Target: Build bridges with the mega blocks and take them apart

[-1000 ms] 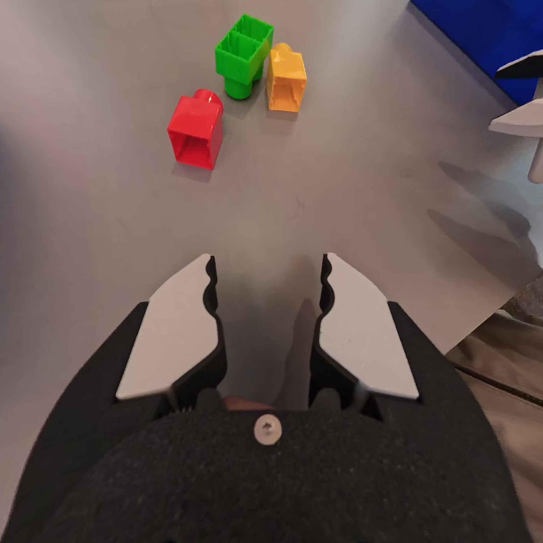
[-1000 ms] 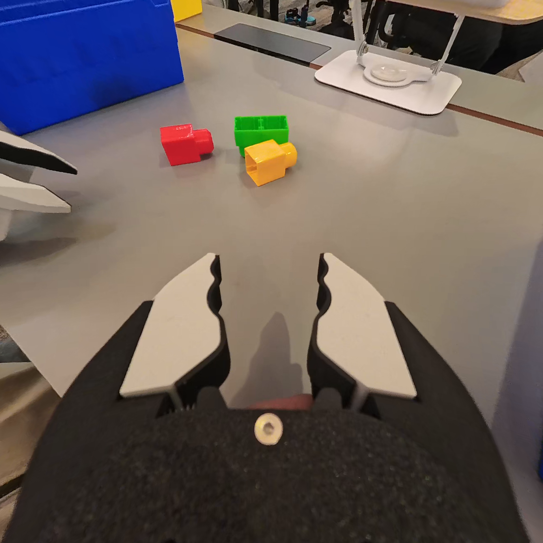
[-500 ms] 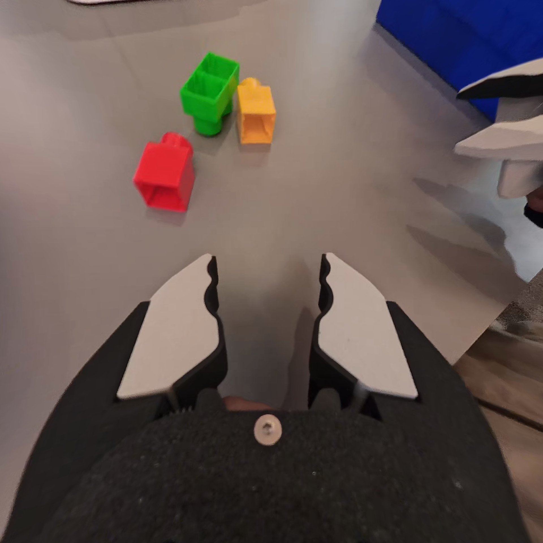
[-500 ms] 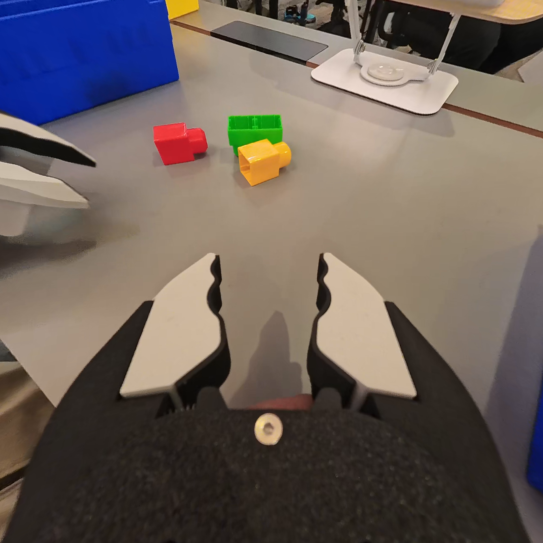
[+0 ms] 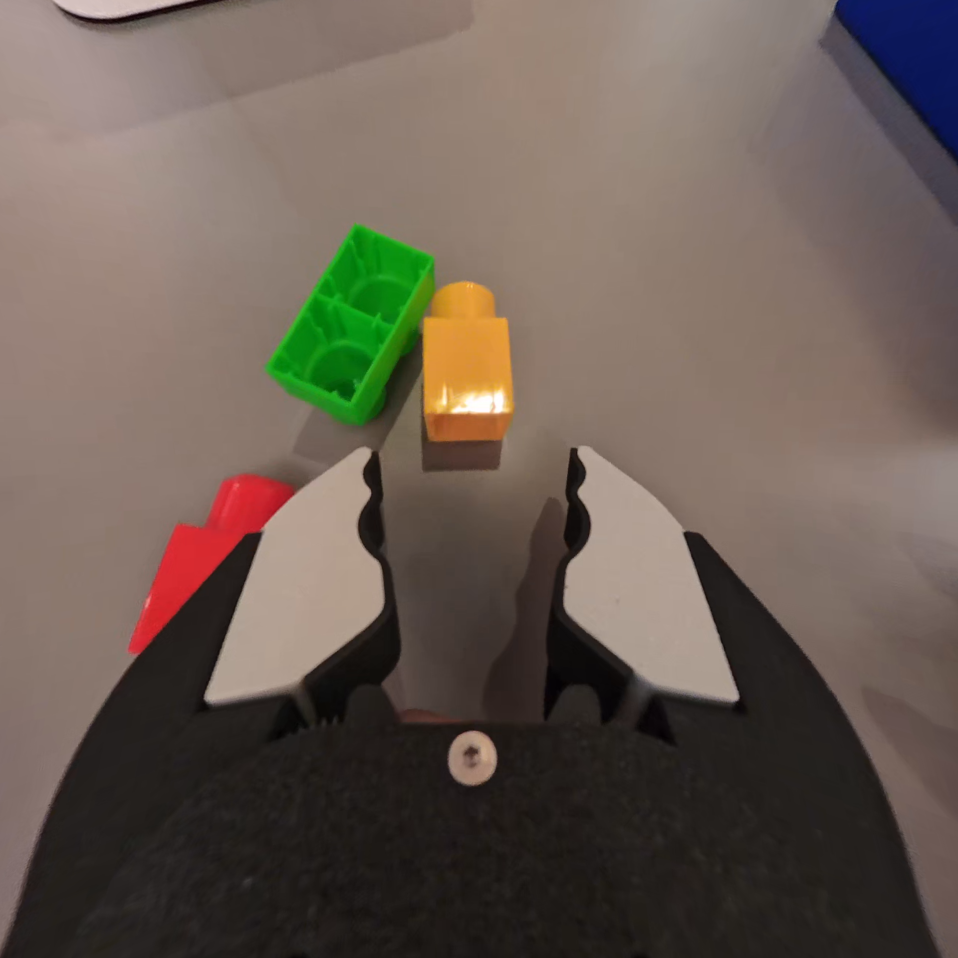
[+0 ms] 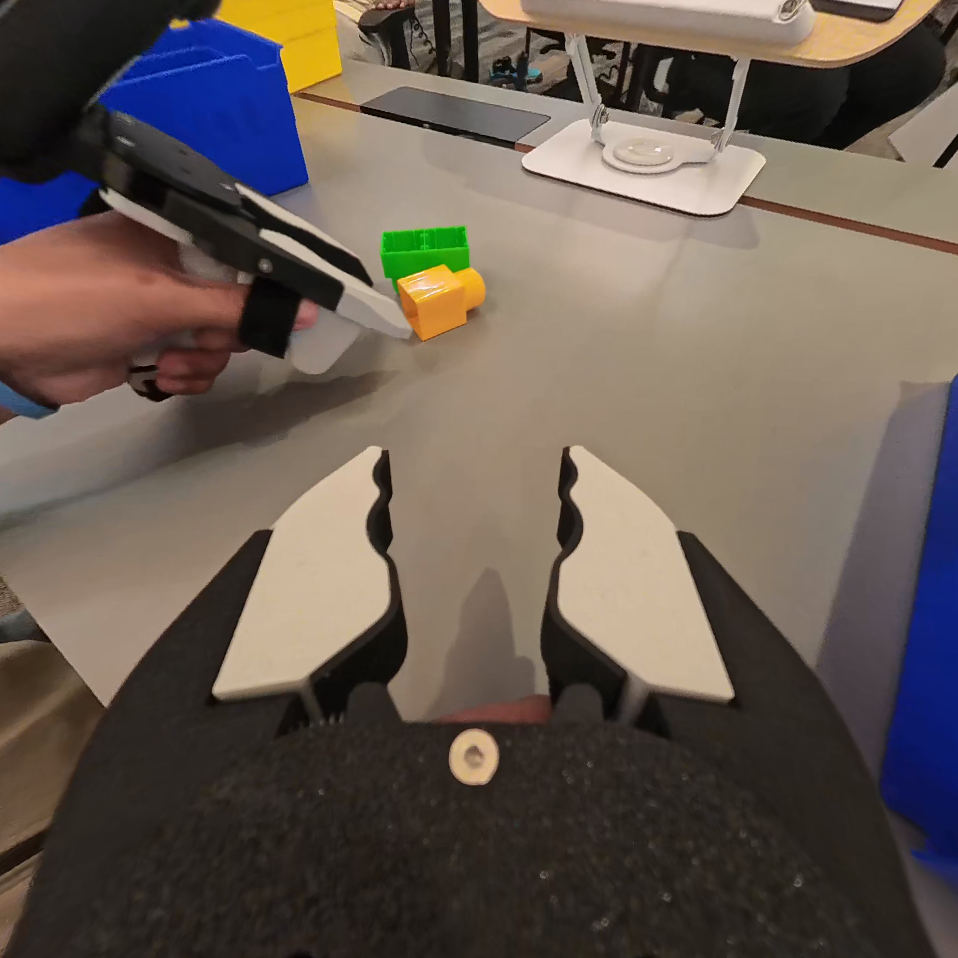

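Blocks: three loose on the grey table, none joined, so no bridge begun.
Yellow block: single-stud piece on its side, just ahead of the left gripper; long axis straight along the reach, stud at the far end, open base toward the fingers.
Green block: two-stud piece, hollow underside up, just left of the yellow one; touching or a hair apart, cannot tell which.
Red block: on its side, down-left, half hidden behind the left finger, outside the gap.
Left gripper state: wide and empty, gap broader than the yellow block; tips near its base in the right wrist view, contact unclear.
Right gripper: wide too, empty, hovering well back from all blocks.
Nearer hand: left, by far.
Likely step: reach for the yellow block.
Crux: block dead ahead, flat sides facing each pad; forward advance needed before closing.
Risk: pushing the block ahead, or nudging the green neighbour.
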`<state>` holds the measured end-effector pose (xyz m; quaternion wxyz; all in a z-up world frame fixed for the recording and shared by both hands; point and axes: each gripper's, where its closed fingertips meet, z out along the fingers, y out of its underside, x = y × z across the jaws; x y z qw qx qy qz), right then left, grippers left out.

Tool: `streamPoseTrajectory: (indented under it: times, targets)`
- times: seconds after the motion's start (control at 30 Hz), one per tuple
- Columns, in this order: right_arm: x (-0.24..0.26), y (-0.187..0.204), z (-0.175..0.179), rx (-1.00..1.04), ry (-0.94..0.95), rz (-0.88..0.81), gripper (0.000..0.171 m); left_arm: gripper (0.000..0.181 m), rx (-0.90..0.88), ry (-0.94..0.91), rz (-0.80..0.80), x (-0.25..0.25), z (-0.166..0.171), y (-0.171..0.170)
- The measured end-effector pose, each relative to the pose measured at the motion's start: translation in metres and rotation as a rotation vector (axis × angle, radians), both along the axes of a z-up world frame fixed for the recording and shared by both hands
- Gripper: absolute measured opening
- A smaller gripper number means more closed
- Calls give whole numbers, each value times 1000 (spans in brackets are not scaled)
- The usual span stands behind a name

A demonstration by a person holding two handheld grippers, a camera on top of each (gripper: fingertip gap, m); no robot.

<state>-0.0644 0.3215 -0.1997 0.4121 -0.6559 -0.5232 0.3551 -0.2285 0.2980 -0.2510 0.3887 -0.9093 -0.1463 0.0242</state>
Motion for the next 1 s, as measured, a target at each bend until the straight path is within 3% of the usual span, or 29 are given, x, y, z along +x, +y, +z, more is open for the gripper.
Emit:
streamPoseTrajectory:
  times: [0.2, 0.33, 0.47, 1.0]
  targets:
    - [4, 6, -3, -34, 7, -4, 62, 66, -62, 55, 13, -3, -9, 22]
    - [6, 11, -3, -45, 13, -12, 62, 36, -58, 41, 12, 1, -12, 24]
    - [6, 12, -5, -56, 11, -13, 62, 36, -66, 53, 27, -3, -11, 18]
    - [0, 3, -7, -37, -10, 4, 61, 36, -105, 85, -120, 3, -7, -69]
